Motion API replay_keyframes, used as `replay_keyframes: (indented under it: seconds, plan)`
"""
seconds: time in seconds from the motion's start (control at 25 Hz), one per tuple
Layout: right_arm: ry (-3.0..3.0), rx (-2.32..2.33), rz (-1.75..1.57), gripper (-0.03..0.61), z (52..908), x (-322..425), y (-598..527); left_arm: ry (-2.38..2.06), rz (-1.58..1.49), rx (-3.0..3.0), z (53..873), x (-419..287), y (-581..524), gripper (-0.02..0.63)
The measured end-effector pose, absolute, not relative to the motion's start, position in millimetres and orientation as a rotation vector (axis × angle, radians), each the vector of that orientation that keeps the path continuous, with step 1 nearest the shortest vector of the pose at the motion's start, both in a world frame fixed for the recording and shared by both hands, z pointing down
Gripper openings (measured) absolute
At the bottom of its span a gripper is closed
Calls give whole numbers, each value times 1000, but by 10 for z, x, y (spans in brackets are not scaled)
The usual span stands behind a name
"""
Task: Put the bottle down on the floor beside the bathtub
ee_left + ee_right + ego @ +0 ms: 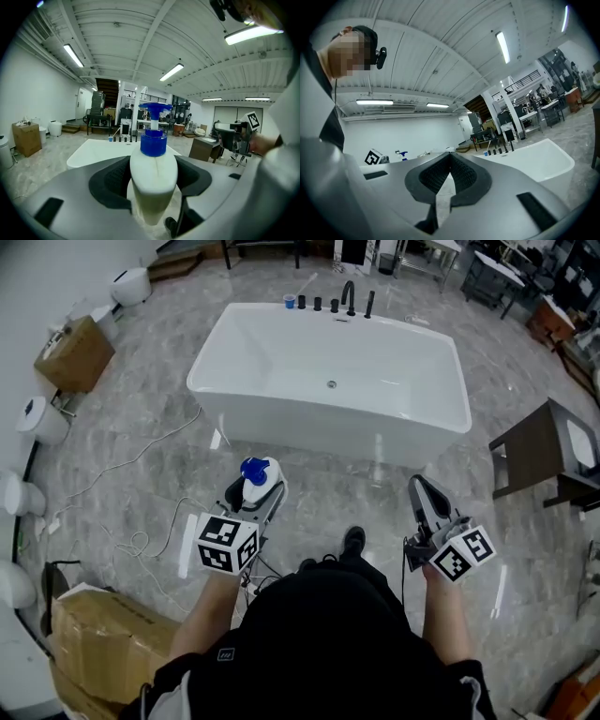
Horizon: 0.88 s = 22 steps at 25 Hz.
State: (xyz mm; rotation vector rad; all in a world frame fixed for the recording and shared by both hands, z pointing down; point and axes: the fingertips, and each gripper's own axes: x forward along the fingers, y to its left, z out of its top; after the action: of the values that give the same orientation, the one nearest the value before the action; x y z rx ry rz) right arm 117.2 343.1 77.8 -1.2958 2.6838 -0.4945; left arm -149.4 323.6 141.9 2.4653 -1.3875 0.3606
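A white pump bottle (259, 478) with a blue top is held upright in my left gripper (255, 486), above the marble floor in front of the white bathtub (330, 371). In the left gripper view the bottle (153, 173) fills the space between both pads, and the bathtub (101, 150) lies beyond it. My right gripper (421, 491) hovers to the right at about the same height, shut with nothing in it. In the right gripper view its gripper (450, 161) shows pads meeting at the tips, with the bathtub (539, 161) off to the right.
Black taps (342, 302) and a small blue cup (290, 302) stand on the tub's far rim. A dark wooden stand (548, 457) is at the right. Cardboard boxes (75, 354) and white cables (131, 545) lie at the left. My shoe (352, 540) is on the floor between the grippers.
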Motion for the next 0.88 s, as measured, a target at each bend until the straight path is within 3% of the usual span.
replay_keyframes:
  seconds: [0.88]
  plan:
    - [2693, -1094, -674, 28, 1125, 1917, 1397, -1391, 473, 2417, 1523, -359, 1609, 275]
